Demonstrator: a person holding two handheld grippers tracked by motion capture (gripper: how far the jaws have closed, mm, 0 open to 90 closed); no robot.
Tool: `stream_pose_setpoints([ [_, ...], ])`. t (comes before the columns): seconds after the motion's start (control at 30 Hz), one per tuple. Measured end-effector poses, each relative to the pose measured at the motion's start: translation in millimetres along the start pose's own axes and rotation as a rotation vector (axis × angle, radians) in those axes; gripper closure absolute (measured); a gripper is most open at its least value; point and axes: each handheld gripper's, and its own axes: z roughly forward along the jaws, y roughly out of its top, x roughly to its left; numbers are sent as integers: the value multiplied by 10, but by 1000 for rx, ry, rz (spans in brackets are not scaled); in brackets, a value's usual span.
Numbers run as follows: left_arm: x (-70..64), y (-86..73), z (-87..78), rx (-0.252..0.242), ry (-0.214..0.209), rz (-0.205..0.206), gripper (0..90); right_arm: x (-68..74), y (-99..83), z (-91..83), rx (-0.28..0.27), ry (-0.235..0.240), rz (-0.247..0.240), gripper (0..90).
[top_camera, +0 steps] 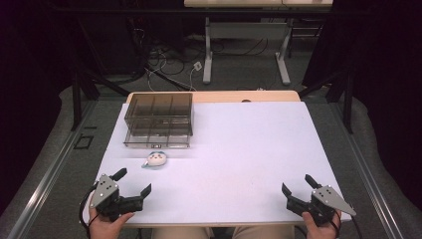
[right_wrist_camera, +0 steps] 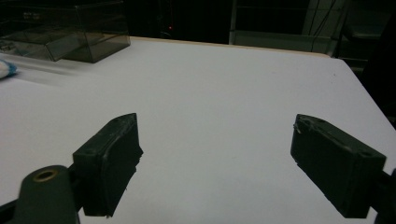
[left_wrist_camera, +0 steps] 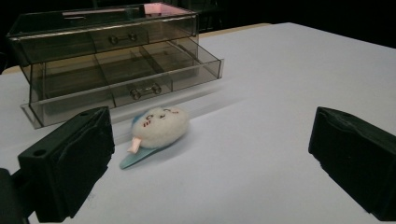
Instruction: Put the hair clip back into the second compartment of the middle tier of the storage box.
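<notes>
Your left gripper [top_camera: 133, 181] and right gripper [top_camera: 297, 183] both rest wide apart at the table's [top_camera: 239, 149] near edge, while the plush toy [top_camera: 156, 159] lies just before the smoky drawer box [top_camera: 158, 119], its lower drawer pulled out.

Left gripper [top_camera: 134, 181]: your left hand [top_camera: 107, 221] holds it low at the near left, jaws spread wide, nothing between them.
Right gripper [top_camera: 297, 184]: your right hand [top_camera: 321, 226] holds it at the near right, jaws wide apart, empty.
Aim: both point forward, angled slightly inward.
Spacing: well apart.
</notes>
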Motion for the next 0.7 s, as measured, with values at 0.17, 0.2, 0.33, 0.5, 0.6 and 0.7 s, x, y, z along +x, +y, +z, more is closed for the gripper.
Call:
stream_pose_setpoints([
  [0.17,-3,-24,57,21,-13,-7,2,21,-28,4,16,1,2,151],
  [0.2,-6,-32,66,19,-12,-16,2,29,-45,14,16,7,-3,151],
  [0.33,15,-62,81,35,-11,-35,2,48,-84,44,39,16,-7,152],
  [0.5,19,-74,69,40,7,-41,2,83,-81,44,38,18,-27,151],
  [0.6,28,-60,59,42,15,-37,3,100,-90,50,33,27,-40,152],
  [0.7,34,-52,64,50,19,-49,2,96,-102,46,37,23,-47,152],
])
